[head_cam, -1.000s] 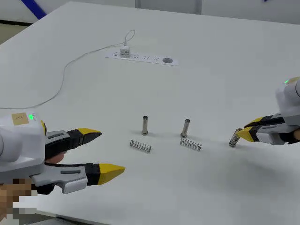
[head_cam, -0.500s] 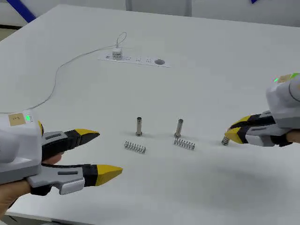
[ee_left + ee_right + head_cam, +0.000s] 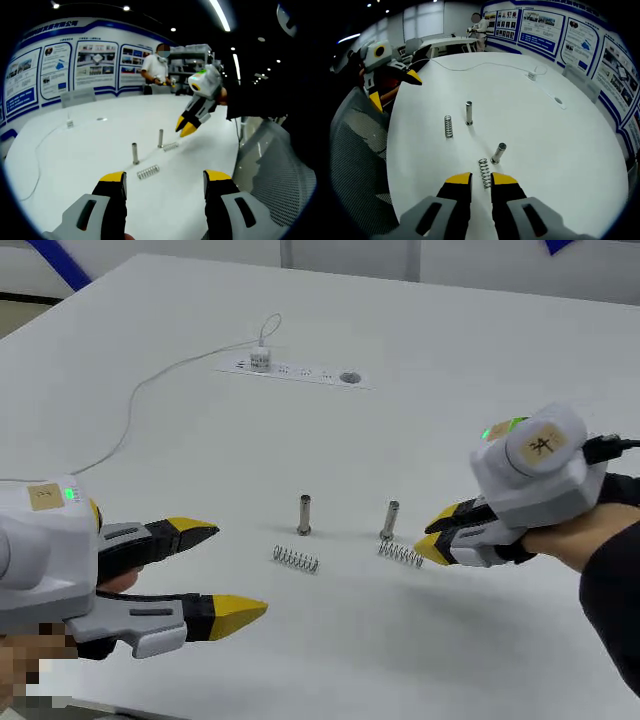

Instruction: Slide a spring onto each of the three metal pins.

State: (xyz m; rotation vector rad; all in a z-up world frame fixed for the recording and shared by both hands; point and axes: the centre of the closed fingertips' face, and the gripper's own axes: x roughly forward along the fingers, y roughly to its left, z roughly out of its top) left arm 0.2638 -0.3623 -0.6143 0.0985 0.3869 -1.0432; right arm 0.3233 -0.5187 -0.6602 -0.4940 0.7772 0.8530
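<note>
Right gripper [image 3: 481,178] jaws narrowly apart, left gripper [image 3: 236,569] wide | grip spring [image 3: 483,172] mid-length, keep coaxial with pin [image 3: 497,152].

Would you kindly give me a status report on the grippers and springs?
Left gripper open, hovering. Right gripper open, tips at right spring. Left pin, right pin upright, bare; left spring flat on table. Nothing blocking.
</note>
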